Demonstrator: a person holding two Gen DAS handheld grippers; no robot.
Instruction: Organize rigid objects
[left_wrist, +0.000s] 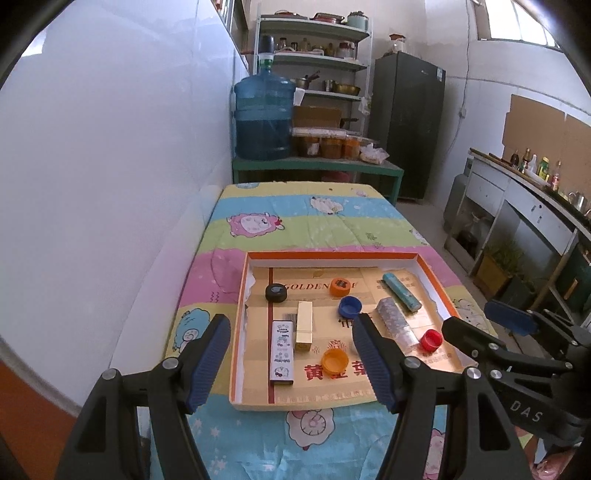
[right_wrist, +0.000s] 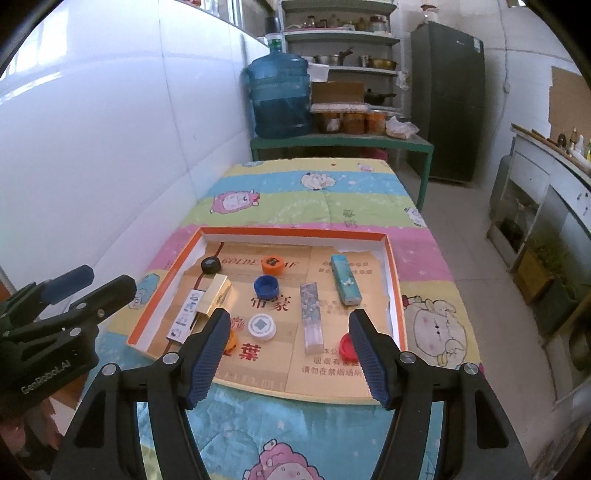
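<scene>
Kitchen shelves stand behind the worktop; both hand-held grippers, left and right, tilt down over the tray of caps and boxes, jaws wide, holding nothing.

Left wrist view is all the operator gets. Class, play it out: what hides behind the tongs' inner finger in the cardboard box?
Observer: A white cap lies there, flat on the floor of the box.
Operator: What is next to it?
Observer: The glittery bar lies to its right, not touching it.
Operator: Do the right tongs hold anything?
Observer: No. The right tongs are open, with nothing between their pads.
</scene>
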